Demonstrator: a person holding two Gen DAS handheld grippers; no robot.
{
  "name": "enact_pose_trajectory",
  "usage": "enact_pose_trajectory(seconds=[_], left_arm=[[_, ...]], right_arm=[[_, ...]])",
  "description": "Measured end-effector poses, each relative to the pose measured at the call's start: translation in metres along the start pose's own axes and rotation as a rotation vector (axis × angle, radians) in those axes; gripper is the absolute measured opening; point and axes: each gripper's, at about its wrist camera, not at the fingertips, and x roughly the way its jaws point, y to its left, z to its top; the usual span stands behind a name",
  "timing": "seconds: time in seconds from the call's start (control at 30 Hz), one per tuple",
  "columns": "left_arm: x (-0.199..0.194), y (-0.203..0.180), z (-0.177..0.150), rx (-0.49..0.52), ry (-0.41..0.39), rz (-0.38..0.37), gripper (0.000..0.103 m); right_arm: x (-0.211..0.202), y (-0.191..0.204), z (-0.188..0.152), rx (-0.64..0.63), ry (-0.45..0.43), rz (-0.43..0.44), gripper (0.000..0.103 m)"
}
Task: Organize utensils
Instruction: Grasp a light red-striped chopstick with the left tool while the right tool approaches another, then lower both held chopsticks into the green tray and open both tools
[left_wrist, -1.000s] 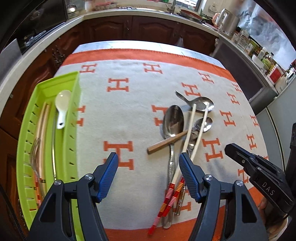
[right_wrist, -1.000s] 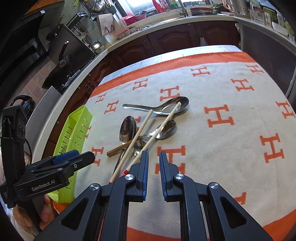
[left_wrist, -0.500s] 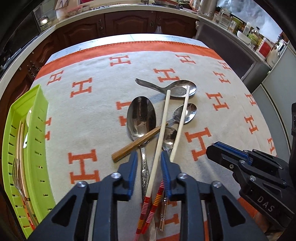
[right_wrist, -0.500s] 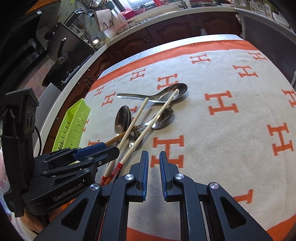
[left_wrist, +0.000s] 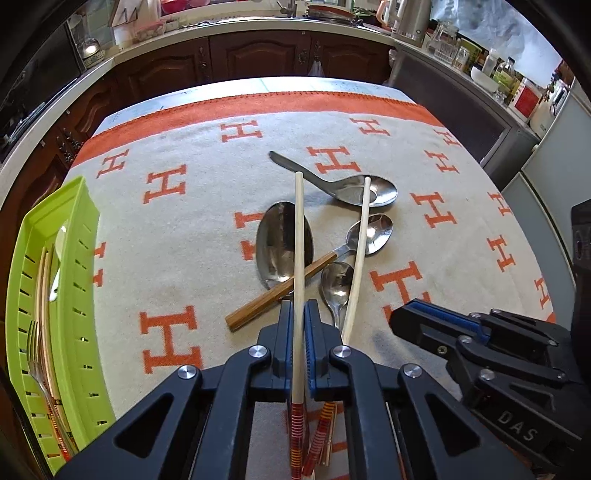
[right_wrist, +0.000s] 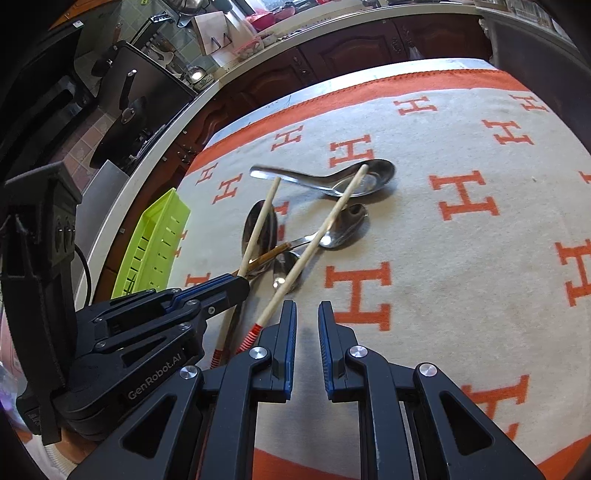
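My left gripper (left_wrist: 299, 308) is shut on one pale chopstick (left_wrist: 298, 236) with a red-striped end, its tip raised over the pile. The second chopstick (left_wrist: 357, 258) lies across several metal spoons (left_wrist: 282, 245) and a wooden-handled utensil (left_wrist: 273, 295) on the cloth. The same chopsticks show in the right wrist view (right_wrist: 258, 229), where the left gripper (right_wrist: 236, 286) grips one. My right gripper (right_wrist: 307, 314) hovers low just right of the pile, jaws nearly together with a narrow gap, holding nothing; it also shows in the left wrist view (left_wrist: 424, 317).
A green slotted tray (left_wrist: 86, 236) at the left table edge holds a fork, chopsticks and a white spoon. The table is covered by a cream cloth with orange H marks (right_wrist: 461, 199). Kitchen counters and dark cabinets lie beyond.
My left gripper moved right from beside the tray to the pile, closed on one chopstick and lifted its tip. The right gripper stayed nearly still.
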Motion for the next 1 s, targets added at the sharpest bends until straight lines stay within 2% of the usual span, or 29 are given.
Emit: enact_pose_trajectory(seconds=[0.17,0.3,0.37,0.57,0.7,0.87,1.0], left_arm=[[-0.025,0.017,-0.004,-0.045,-0.023,-0.011,0.004],[-0.058,0.038,-0.009,-0.086,-0.056,0.010,0.004],[-0.075,0.050,-0.011,-0.106,-0.078,0.030,0.004],[-0.118,0.108,-0.017,-0.206,-0.151,0.154,0.004],[-0.121,0.145,-0.022,-0.270,-0.155,0.207,0.004],[-0.099,0.181,-0.031,-0.308,-0.108,0.258,0.004],[-0.079,0.193,-0.039,-0.315,-0.071,0.255,0.004]], right_arm=[[0.010,0.008,0.004,0.028,0.023,0.024,0.013],[0.019,0.012,0.010,0.054,0.031,0.012,0.012],[0.024,0.016,0.013,0.066,0.029,-0.001,0.012],[0.040,0.019,0.021,0.108,0.043,-0.058,0.013],[0.047,0.025,0.024,0.114,0.039,-0.104,0.013],[0.051,0.032,0.025,0.105,0.033,-0.159,0.013],[0.051,0.035,0.023,0.113,0.025,-0.185,0.012]])
